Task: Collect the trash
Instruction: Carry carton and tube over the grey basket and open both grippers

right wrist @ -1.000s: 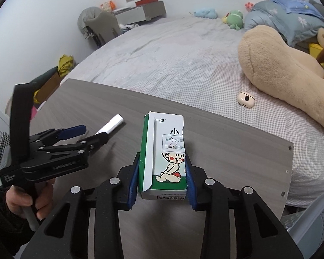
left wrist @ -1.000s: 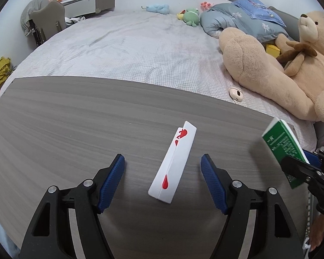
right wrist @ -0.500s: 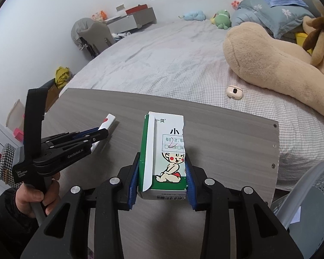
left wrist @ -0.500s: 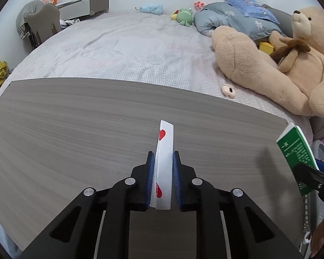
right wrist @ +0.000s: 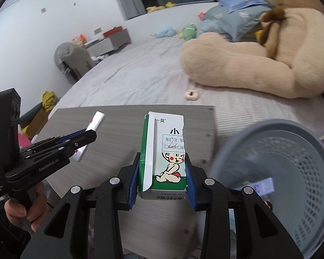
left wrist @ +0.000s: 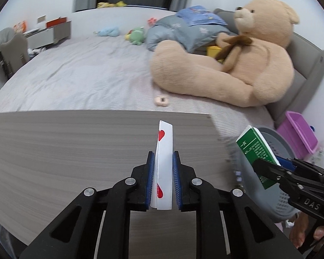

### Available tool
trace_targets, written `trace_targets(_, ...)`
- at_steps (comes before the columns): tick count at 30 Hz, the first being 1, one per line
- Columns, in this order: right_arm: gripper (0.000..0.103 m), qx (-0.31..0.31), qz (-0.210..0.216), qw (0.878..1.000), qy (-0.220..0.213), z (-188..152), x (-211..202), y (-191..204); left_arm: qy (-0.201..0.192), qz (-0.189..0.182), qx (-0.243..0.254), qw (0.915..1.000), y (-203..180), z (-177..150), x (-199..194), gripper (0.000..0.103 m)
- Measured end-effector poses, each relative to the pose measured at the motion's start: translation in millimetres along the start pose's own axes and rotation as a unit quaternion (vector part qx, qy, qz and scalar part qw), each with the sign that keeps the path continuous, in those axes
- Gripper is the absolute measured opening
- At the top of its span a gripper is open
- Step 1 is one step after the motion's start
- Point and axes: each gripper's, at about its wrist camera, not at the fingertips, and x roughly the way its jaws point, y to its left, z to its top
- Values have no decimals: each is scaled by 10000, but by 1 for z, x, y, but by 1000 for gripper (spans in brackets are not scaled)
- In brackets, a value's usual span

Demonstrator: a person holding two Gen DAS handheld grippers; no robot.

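While both of my grippers hold trash above the table's right end, the bin waits just past that edge.

My left gripper has its blue pads pressed on a slim white box with red hearts, held upright on its narrow edge over the grey wood table. My right gripper pinches a green and white carton with a cartoon baby, torn along its top, standing upright between the pads. To its right, beside the table, sits the grey mesh wastebasket, with a pale scrap of paper inside. Behind the table lies a bed with a big tan teddy bear. A person's hand grips the left tool's handle.
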Motion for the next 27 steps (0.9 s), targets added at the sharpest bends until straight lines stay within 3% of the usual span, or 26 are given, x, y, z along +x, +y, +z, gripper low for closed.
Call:
trace_targets(12,36,817,-1086,9894,-514,-50,-82,-98,88,-841,953,9919,-135,0,19,17)
trace_targets(18,36,1088,-1251,9842,-618,-63,-92,-129,289,-954,1267,9869,-173,-7,36,17)
trace_targets(27,39,1215,-1181,9838,-588,-68,-94,-154,426,-900,1368,9856,-200,-15,45,23)
